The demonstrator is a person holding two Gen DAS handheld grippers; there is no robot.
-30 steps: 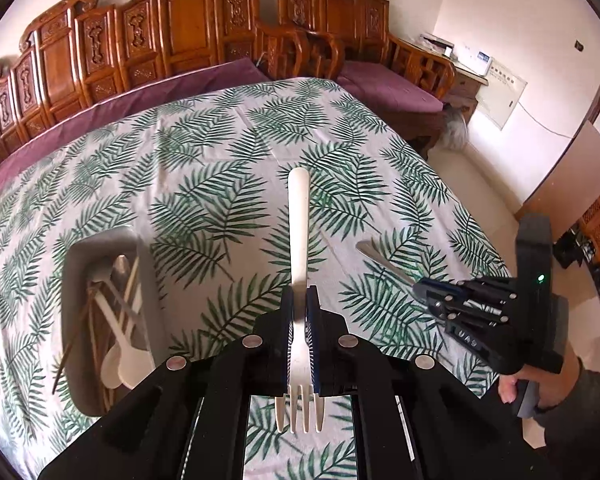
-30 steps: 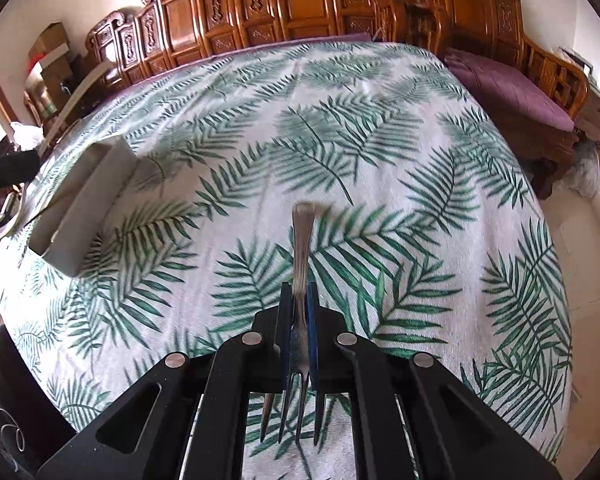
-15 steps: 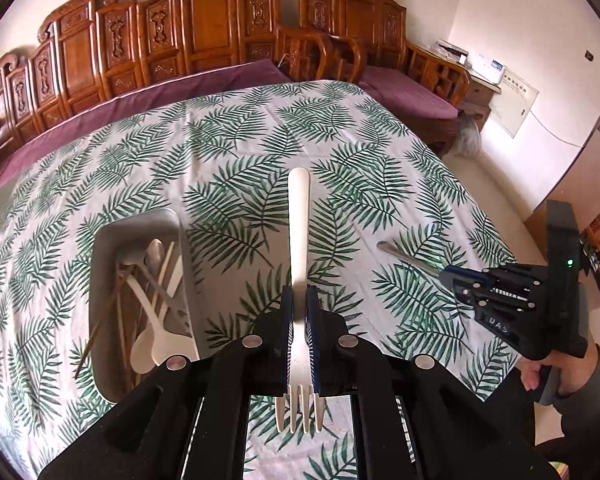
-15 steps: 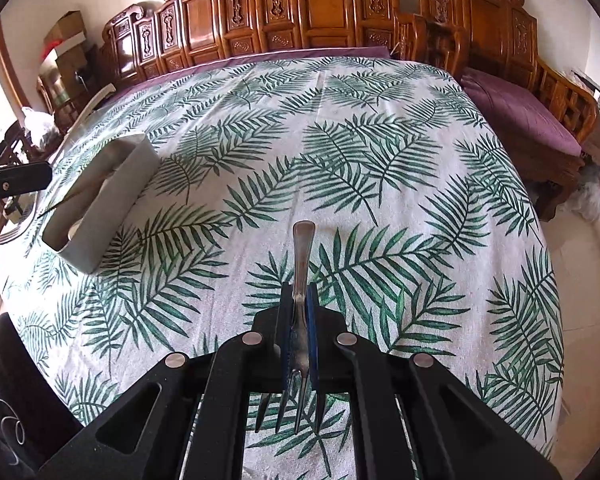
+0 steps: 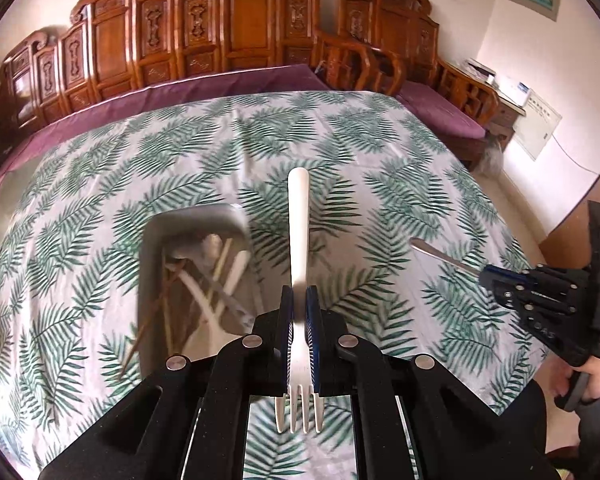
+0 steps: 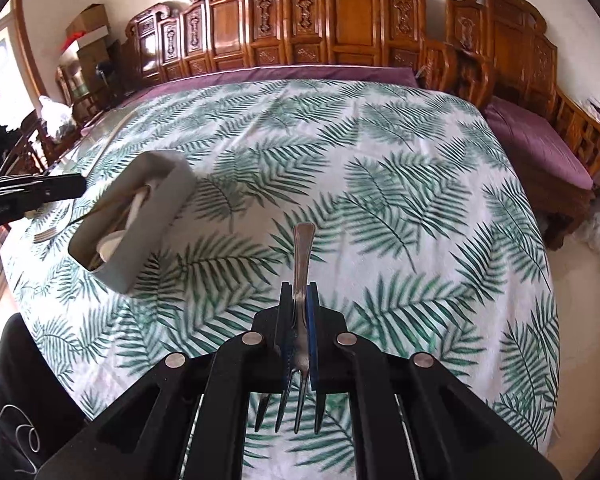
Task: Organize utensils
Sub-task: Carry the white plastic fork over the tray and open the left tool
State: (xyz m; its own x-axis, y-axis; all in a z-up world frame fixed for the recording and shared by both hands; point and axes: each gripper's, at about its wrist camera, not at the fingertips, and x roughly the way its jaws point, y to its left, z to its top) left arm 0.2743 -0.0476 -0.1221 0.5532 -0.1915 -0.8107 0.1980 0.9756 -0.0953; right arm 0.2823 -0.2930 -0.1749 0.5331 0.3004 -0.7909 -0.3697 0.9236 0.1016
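Both hands slid toward the gray bin (image 5: 152, 264); it's now right in front of the left gripper (image 5: 299, 300), which pinches a white fork (image 5: 299, 216). Right gripper (image 6: 299, 300) is squeezed tight on a metal fork (image 6: 302, 256), above the leaf cloth (image 6: 380, 200).

Each camera sits close behind its own claw, angled down over the counter (image 5: 380, 152) toward the carved bench (image 6: 340, 20). Both views share the tray (image 5: 188, 224).

White fork (image 5: 298, 240), steel fork (image 6: 302, 256), both clamped.
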